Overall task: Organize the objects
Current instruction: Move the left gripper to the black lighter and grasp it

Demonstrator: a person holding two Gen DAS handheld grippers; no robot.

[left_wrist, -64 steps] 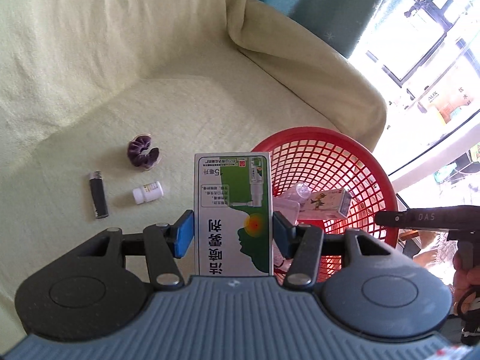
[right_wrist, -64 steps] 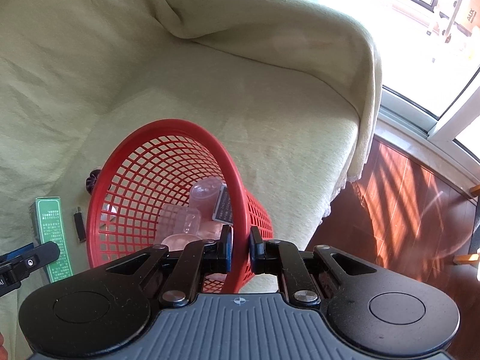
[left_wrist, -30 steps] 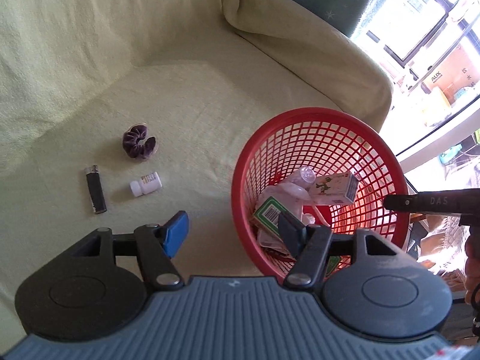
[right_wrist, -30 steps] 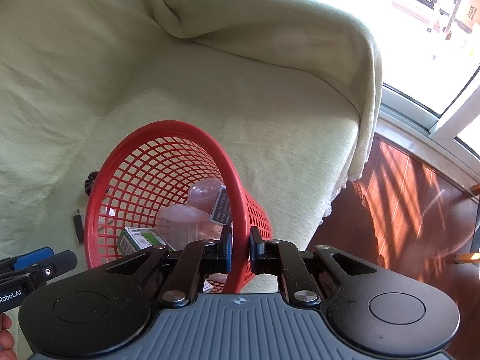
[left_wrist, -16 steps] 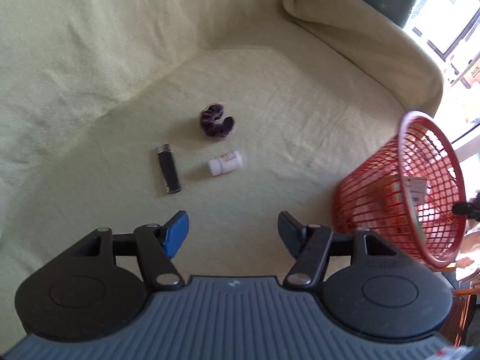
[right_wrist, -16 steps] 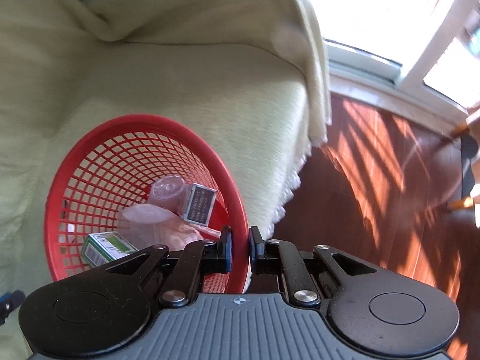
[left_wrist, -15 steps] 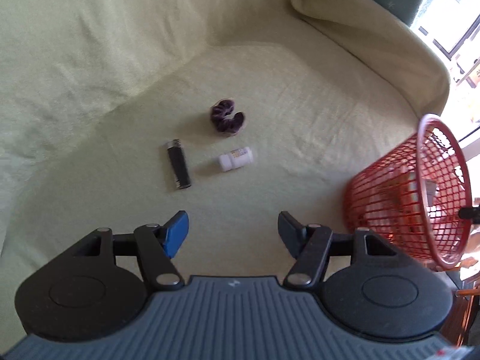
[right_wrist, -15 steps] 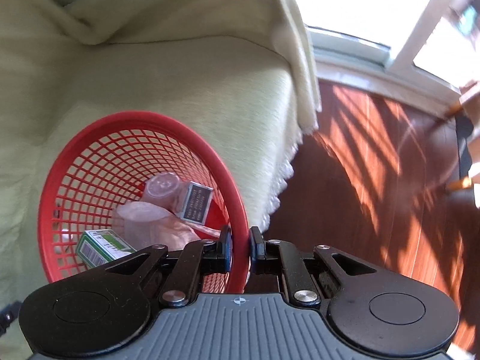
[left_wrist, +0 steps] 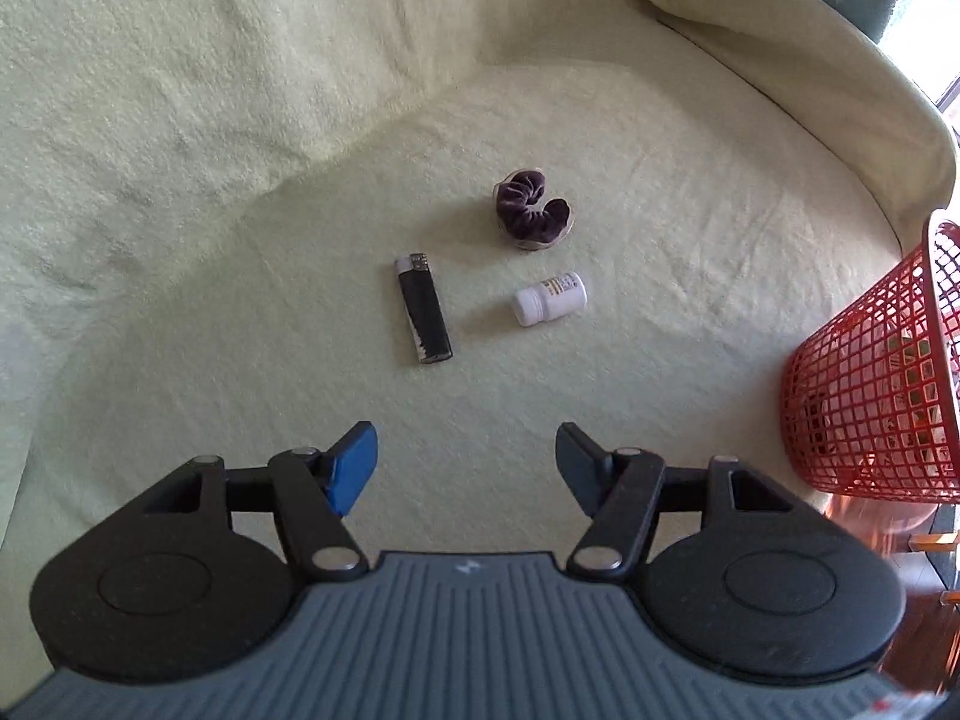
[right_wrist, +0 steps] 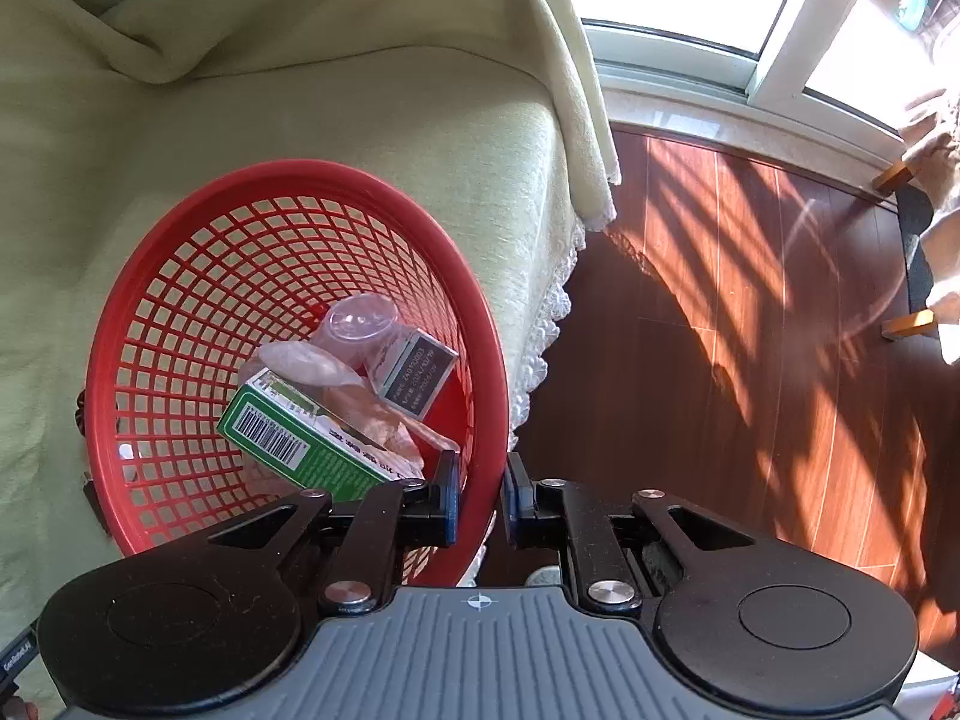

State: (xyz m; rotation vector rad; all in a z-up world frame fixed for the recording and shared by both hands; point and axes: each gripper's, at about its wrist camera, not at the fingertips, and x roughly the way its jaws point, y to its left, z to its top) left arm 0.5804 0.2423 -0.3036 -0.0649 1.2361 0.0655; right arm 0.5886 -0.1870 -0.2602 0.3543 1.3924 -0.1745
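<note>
Ahead of the empty, wide-open left gripper (left_wrist: pixel 467 456) lie lighter (left_wrist: pixel 422 315), pill bottle (left_wrist: pixel 550 299) and soft scrunchie (left_wrist: pixel 533 211), all likely light, the bottle best pinched across its round, roll-prone body, while the right gripper (right_wrist: pixel 480 495) clamps the red basket (right_wrist: pixel 288 180) rim.

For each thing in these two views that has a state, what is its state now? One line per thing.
Left hand-held gripper: open, empty.
Right hand-held gripper: shut on the basket rim.
Red mesh basket: tilted, partly filled.
Green medicine box: lying inside the basket.
Black lighter: lying flat on the sofa cover.
White pill bottle: on its side, capped.
Purple scrunchie: lying loose.
</note>
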